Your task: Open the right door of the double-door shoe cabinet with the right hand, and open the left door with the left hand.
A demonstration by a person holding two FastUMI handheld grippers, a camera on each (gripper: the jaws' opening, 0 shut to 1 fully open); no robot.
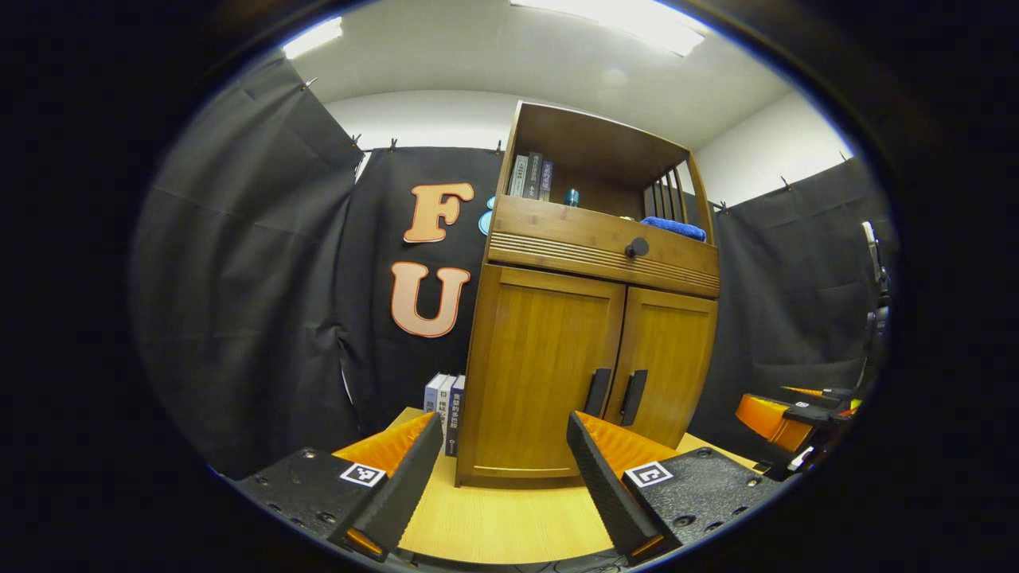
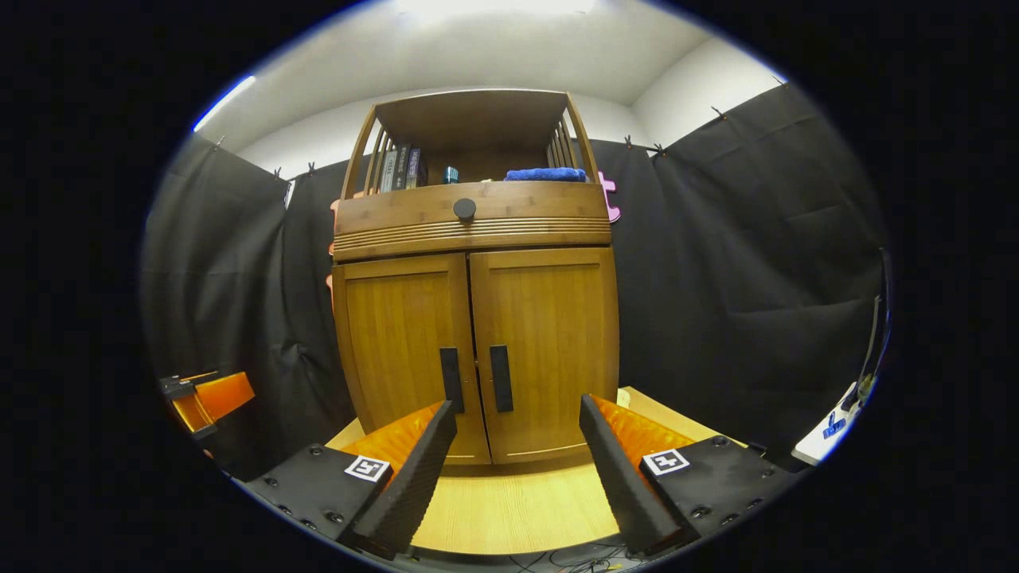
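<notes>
1. I am holding my left tongs (image 1: 505, 458) wide apart with nothing between them, hovering over the tabletop (image 1: 493, 517) and well short of the shoe cabinet (image 1: 589, 350).
2. My right tongs (image 2: 517, 446) are also gaping wide and gripping nothing, pointing at the cabinet front from a little way back.
3. The cabinet is standing upright on the tabletop, with both doors lying flush and closed.
4. The left door (image 2: 402, 350) and the right door (image 2: 549, 342) are meeting in the middle; the left handle (image 2: 450, 379) and right handle (image 2: 501, 377) are sitting side by side along that seam, low down.
5. A drawer with a round knob (image 2: 464, 208) is running above the doors.
6. A blue cloth (image 2: 545, 173) and some books (image 2: 398, 169) are resting on the open shelf on top.
</notes>
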